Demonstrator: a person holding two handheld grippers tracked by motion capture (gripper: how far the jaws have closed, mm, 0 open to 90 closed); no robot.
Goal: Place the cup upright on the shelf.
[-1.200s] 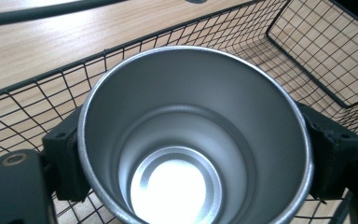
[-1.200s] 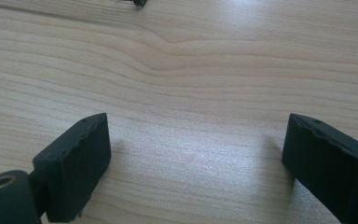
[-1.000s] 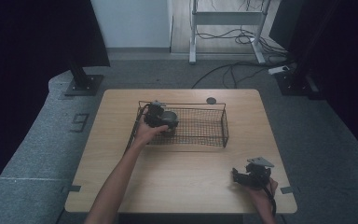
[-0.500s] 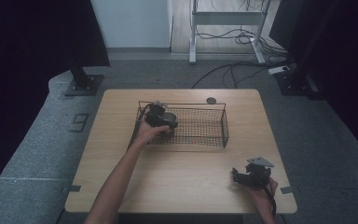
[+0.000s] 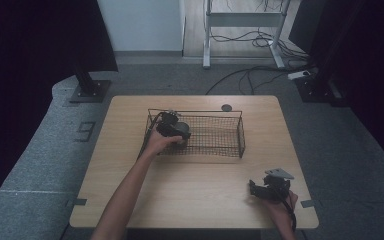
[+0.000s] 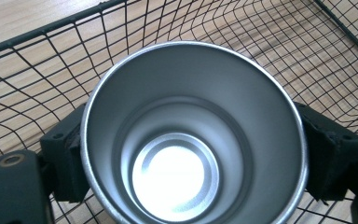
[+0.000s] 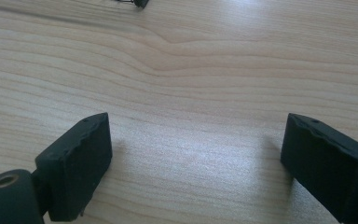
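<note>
Nothing moved, left claw [image 6: 191, 154] holding cup [image 6: 191, 135] in basket [image 5: 215, 137]

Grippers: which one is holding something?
The left gripper, over the wire basket: its jaws clamp a steel cup. The right gripper is open over bare table.

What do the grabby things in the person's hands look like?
Each gripper is black and chunky, with two thick, blocky black jaws. The right gripper carries a grey three-cornered plate on top, and a dark cable trails from it past the hand. The left gripper has a dark cable too. A round brass-coloured screw hole sits near one jaw. Both forearms are bare, with no sleeves.
</note>
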